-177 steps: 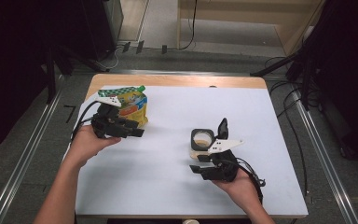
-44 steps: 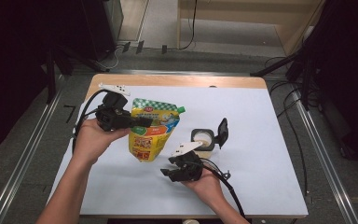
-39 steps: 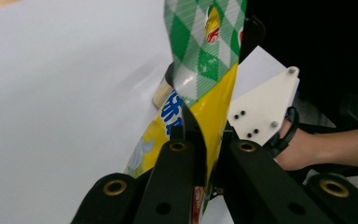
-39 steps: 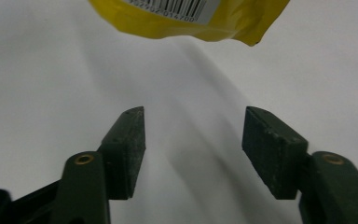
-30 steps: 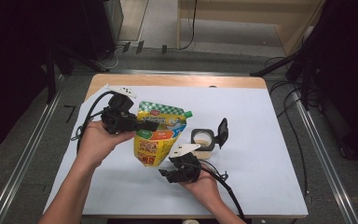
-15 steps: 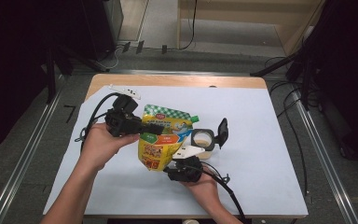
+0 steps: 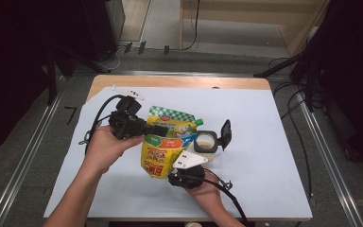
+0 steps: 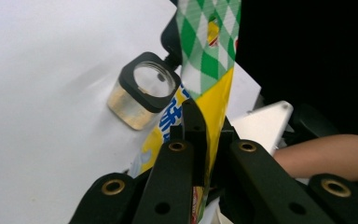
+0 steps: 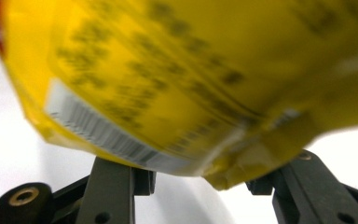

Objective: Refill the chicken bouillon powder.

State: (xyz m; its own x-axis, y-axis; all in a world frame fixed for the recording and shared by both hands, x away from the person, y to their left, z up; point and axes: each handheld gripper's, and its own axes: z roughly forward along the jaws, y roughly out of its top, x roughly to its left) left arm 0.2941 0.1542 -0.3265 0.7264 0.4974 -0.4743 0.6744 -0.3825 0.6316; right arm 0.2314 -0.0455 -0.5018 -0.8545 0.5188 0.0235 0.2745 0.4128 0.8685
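Note:
A yellow pouch (image 7: pixel 163 146) with a green-and-white checked top and a spout hangs tilted above the white table cover (image 7: pixel 274 142). My left gripper (image 7: pixel 158 128) is shut on its upper left edge; in the left gripper view the jaws (image 8: pixel 205 121) pinch the pouch (image 8: pixel 214 88) edge-on. My right gripper (image 7: pixel 175 174) comes up under the pouch's bottom. Its jaws have just been closing, and the pouch (image 9: pixel 191 79) sits between them with both jaws against its crumpled bottom seam. A small clear jar (image 7: pixel 206 141) with a black rim stands right of the pouch, its flip lid (image 7: pixel 225 134) open.
The jar (image 8: pixel 142 93) stands close beside the pouch's spout in the left gripper view. Cables trail from both grippers across the cover. A white strip (image 7: pixel 127 91) lies near the table's back left. Dark equipment and floor cables surround the table.
The pouch has shifted slightly right toward the jar. My right gripper's jaws have drawn in around the pouch's bottom. Both hands have otherwise stayed nearly in place.

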